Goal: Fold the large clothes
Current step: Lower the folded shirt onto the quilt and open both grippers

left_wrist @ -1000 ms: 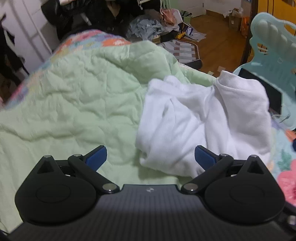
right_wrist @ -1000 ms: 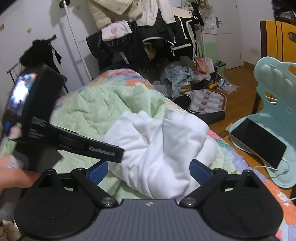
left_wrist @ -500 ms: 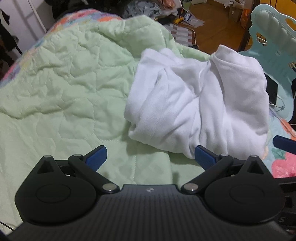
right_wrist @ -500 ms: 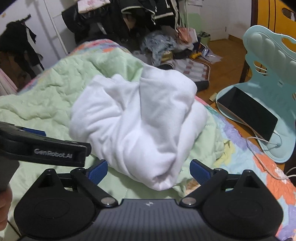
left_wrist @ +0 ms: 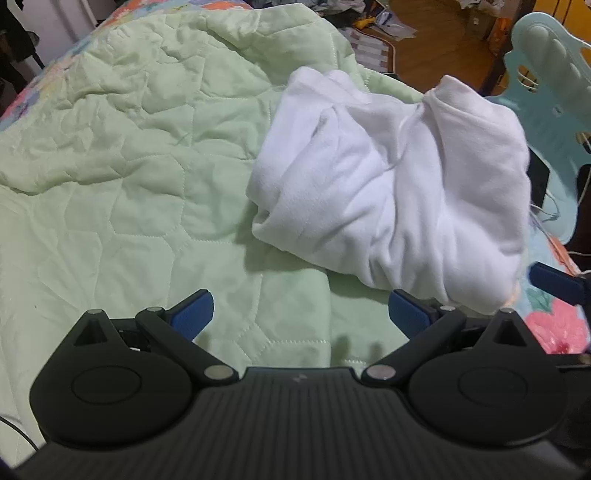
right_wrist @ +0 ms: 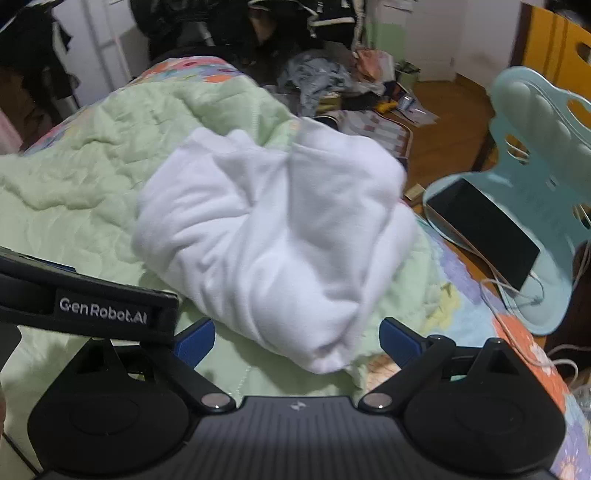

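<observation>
A lived-in home bedroom — a bed (right_wrist: 92,177) under a pale green quilt (left_wrist: 129,166), dark coats hung on a rack (right_wrist: 207,22) behind it, clothes and papers strewn over the wooden floor (right_wrist: 443,122), and a light blue plastic chair (right_wrist: 535,155) alongside.

Each gripper, the left gripper (left_wrist: 299,314) and the right gripper (right_wrist: 297,341), has a black body with a ribbed, carbon-look top plate carrying a small white mark at its middle. Two round black discs sit at the sides, with black link arms pinned by silver screws and ending in blue finger pads (left_wrist: 194,314). In the right wrist view, the left gripper's black side bar bears white lettering "GenRobot.AI" (right_wrist: 103,315).
</observation>
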`<state>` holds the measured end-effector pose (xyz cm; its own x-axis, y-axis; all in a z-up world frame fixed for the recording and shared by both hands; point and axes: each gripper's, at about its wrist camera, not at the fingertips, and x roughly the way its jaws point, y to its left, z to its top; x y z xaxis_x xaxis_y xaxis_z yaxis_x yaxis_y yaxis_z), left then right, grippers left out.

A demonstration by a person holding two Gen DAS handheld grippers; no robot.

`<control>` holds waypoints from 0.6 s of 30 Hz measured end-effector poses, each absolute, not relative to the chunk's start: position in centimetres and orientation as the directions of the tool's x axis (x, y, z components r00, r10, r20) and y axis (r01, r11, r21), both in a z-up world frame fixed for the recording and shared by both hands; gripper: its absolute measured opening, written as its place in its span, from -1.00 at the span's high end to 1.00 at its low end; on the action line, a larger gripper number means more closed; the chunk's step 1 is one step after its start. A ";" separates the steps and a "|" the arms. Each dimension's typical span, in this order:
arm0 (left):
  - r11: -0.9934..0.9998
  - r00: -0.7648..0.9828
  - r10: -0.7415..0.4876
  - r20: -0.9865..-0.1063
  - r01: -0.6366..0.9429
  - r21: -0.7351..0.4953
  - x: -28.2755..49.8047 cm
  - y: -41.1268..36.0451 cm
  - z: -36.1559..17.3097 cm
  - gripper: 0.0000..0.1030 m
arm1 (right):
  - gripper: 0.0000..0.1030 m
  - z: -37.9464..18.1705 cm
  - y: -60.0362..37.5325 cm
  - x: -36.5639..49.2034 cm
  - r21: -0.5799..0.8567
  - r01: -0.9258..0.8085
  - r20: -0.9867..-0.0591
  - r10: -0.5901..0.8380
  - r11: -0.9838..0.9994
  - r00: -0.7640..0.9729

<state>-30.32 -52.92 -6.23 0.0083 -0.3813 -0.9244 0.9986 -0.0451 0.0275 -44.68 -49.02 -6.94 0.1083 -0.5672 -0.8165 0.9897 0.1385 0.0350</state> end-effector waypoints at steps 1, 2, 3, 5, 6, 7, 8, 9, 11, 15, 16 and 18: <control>-0.045 0.019 -0.391 -0.920 0.998 0.040 -30.4 -52.8 -6.1 -1.00 | -0.87 -7.0 -49.1 -44.2 0.024 0.989 -0.816 -0.569 0.146 0.104; -0.043 0.028 -0.399 -0.917 0.998 0.049 -30.3 -52.6 -6.0 -1.00 | -0.87 -7.1 -49.2 -44.0 0.015 0.988 -0.815 -0.570 0.153 0.101; -0.039 0.035 -0.407 -0.913 0.998 0.056 -30.3 -52.5 -5.9 -1.00 | -0.87 -7.1 -49.3 -43.8 0.011 0.987 -0.815 -0.571 0.158 0.101; -0.032 0.044 -0.420 -0.906 0.998 0.063 -30.1 -52.2 -5.6 -1.00 | -0.87 -7.1 -49.5 -43.4 0.001 0.985 -0.818 -0.566 0.172 0.100; -0.022 0.042 -0.431 -0.901 0.998 0.057 -29.9 -52.0 -5.3 -1.00 | -0.87 -7.0 -49.6 -43.4 -0.003 0.985 -0.822 -0.562 0.175 0.097; -0.012 0.039 -0.445 -0.895 0.999 0.050 -29.6 -51.9 -5.0 -1.00 | -0.87 -7.0 -49.7 -43.4 -0.009 0.984 -0.826 -0.556 0.179 0.094; -0.004 0.037 -0.458 -0.888 0.999 0.043 -29.3 -51.7 -4.7 -1.00 | -0.87 -7.0 -49.8 -43.5 -0.012 0.984 -0.827 -0.555 0.178 0.090; 0.006 0.036 -0.469 -0.883 0.999 0.038 -29.1 -51.5 -4.4 -1.00 | -0.87 -6.9 -49.9 -43.5 -0.013 0.984 -0.827 -0.555 0.175 0.088; 0.021 0.033 -0.482 -0.875 0.999 0.026 -28.7 -51.2 -3.9 -1.00 | -0.87 -7.0 -49.9 -43.7 -0.015 0.986 -0.827 -0.556 0.163 0.080; 0.028 0.047 -0.487 -0.872 0.999 0.038 -28.4 -50.3 -3.7 -1.00 | -0.87 -7.1 -49.7 -43.7 -0.018 0.985 -0.829 -0.553 0.172 0.082; 0.038 0.062 -0.480 -0.875 0.998 0.049 -28.3 -50.0 -3.8 -1.00 | -0.87 -7.1 -49.7 -43.6 -0.019 0.984 -0.830 -0.552 0.177 0.083; 0.051 0.080 -0.463 -0.883 0.997 0.063 -28.2 -49.6 -4.0 -1.00 | -0.87 -7.1 -49.6 -43.5 -0.021 0.983 -0.830 -0.551 0.185 0.086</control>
